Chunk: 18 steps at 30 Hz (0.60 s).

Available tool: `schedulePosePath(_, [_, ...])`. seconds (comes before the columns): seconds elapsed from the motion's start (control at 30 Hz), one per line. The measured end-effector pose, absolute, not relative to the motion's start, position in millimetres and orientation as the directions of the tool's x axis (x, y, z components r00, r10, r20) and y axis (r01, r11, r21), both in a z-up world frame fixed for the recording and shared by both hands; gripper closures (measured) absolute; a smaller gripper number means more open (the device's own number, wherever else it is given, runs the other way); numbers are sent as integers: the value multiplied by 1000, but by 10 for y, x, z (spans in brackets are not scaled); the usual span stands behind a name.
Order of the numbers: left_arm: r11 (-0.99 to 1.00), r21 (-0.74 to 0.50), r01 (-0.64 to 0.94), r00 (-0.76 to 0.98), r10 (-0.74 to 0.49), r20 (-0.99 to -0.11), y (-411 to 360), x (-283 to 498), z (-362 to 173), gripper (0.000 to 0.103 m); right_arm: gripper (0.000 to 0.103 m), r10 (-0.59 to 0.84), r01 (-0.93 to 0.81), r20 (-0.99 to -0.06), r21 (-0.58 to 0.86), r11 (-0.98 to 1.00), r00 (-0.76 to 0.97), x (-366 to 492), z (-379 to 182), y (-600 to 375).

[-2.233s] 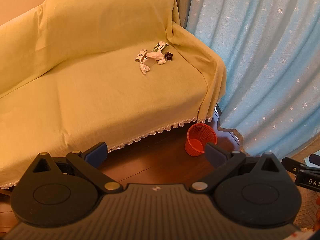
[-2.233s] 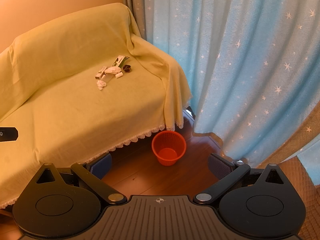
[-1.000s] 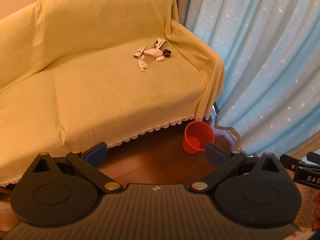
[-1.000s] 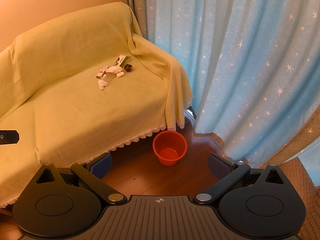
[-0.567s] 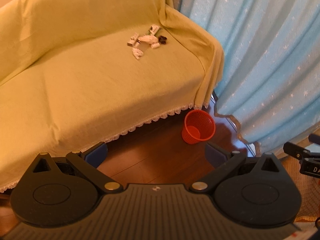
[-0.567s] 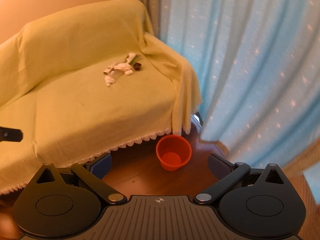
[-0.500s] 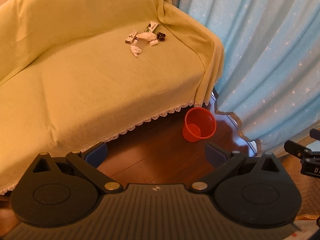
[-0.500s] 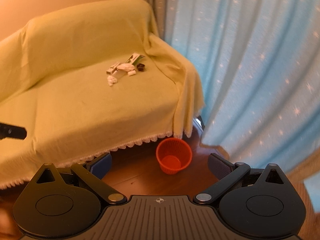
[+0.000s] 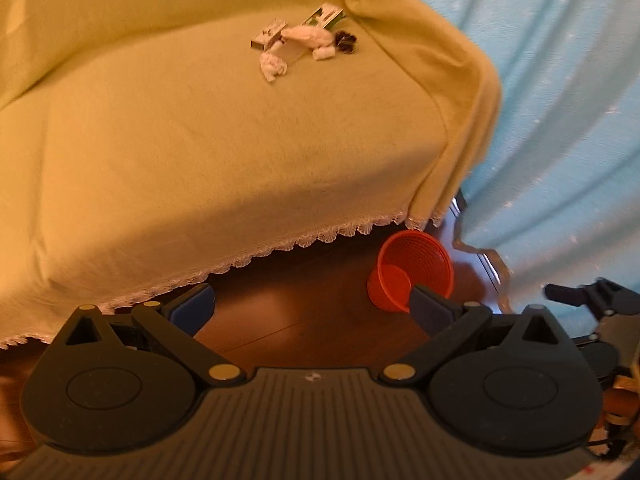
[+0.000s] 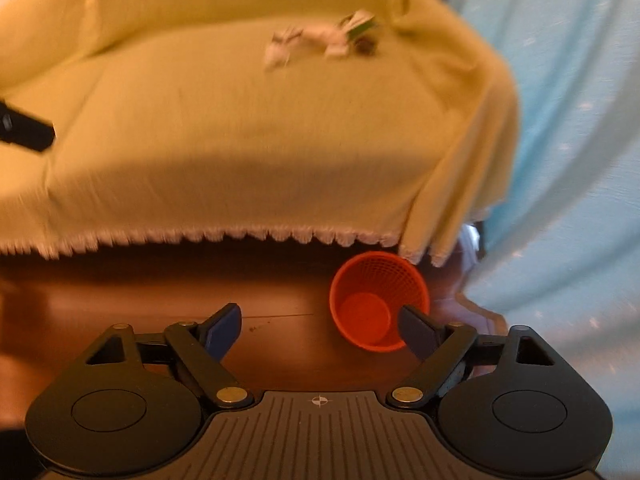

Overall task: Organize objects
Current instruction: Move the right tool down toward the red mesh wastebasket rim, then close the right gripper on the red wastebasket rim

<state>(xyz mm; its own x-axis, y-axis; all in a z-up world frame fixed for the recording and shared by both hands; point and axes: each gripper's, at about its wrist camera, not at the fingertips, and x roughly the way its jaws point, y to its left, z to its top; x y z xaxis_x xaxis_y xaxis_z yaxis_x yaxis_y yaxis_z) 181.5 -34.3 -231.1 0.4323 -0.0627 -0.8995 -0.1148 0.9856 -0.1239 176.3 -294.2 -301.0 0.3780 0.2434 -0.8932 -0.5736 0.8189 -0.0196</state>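
Both grippers are held with their jaws spread wide and nothing between them. In the left wrist view, the left gripper is seen above the dark wooden floor, just in front of a sofa draped in a yellow-green cover with a lace hem.

At about 12 o'clock on the seat, near the sofa's far arm, a small heap of clutter is gathered. From left to right it is made up of a small printed box, a crumpled white tissue just below it, a larger white wad, a green-and-white packet behind that, a little white roll, and a dark object that is too small to be identified.

At about 2 o'clock from the left gripper, a red mesh basket is stood on the floor beside the sofa's corner, empty as far as can be seen. A pale blue curtain is hung along the right.

In the right wrist view, which is blurred, the right gripper is seen over the floor with the basket close by its right finger at 1 o'clock.
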Motion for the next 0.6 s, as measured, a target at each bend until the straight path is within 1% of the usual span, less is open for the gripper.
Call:
schedulePosePath(0.17, [981, -130, -146, 389, -64, -919, -462, 2127, -3217, 2, 30, 255, -684, -916, -28, 729, 310, 2183, -4049, -2932])
schedulePosePath(0.3, [988, -113, -109, 370, -65, -927, -552, 2332, -3955, 4, 38, 261, -762, -921, -56, 645, 288, 2372, -4857, -2879])
schedulePosePath(0.47, [989, -113, -100, 351, -71, -934, -546, 2468, -4775, 4, 49, 219, -790, -942, -70, 609, 252, 2594, -5824, -2898])
schedulePosePath(0.6, [987, -115, -113, 323, -73, -943, -513, 2558, -5235, 4, 53, 190, -790, -957, -59, 610, 218, 2812, -6485, -2946])
